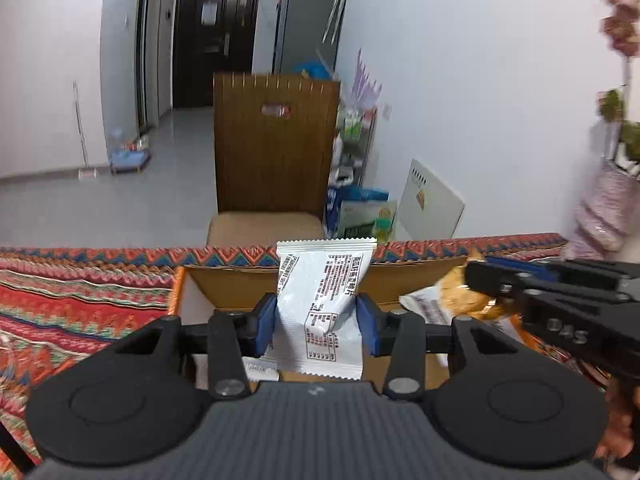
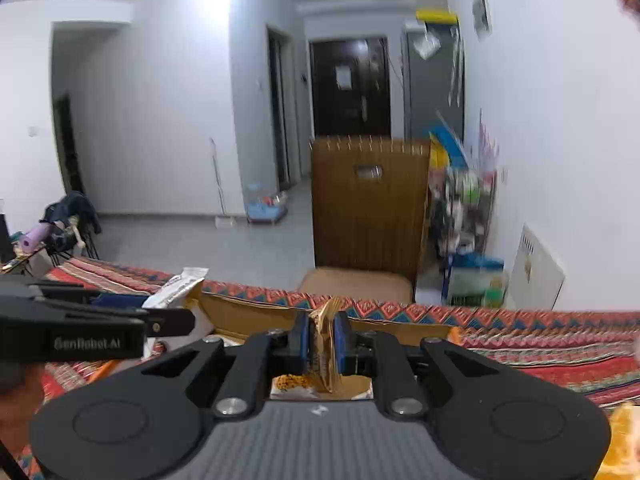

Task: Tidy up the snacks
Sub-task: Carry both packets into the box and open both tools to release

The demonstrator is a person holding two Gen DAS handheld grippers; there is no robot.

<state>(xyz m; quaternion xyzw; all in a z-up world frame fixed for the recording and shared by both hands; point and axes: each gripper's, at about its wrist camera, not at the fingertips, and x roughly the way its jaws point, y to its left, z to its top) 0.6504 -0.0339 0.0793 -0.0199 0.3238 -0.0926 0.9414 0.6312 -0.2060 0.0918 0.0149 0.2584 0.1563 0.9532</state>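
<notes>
My left gripper (image 1: 316, 322) is shut on a white snack packet (image 1: 322, 300) with dark print, held upright over an open cardboard box (image 1: 224, 280). My right gripper (image 2: 321, 340) is shut on a gold-orange snack packet (image 2: 325, 344), held edge-on above the same cardboard box (image 2: 248, 314). In the left wrist view the right gripper (image 1: 478, 276) comes in from the right with the orange packet (image 1: 460, 296). In the right wrist view the left gripper (image 2: 168, 324) comes in from the left with the white packet (image 2: 176, 288). More packets lie inside the box (image 2: 296, 384).
The box stands on a table with a red patterned cloth (image 1: 72, 300). A wooden chair (image 1: 272, 148) stands just beyond the table's far edge. A cluttered shelf (image 1: 356, 136) and a white board (image 1: 434, 200) are by the right wall. A pink vase (image 1: 604, 208) stands at the far right.
</notes>
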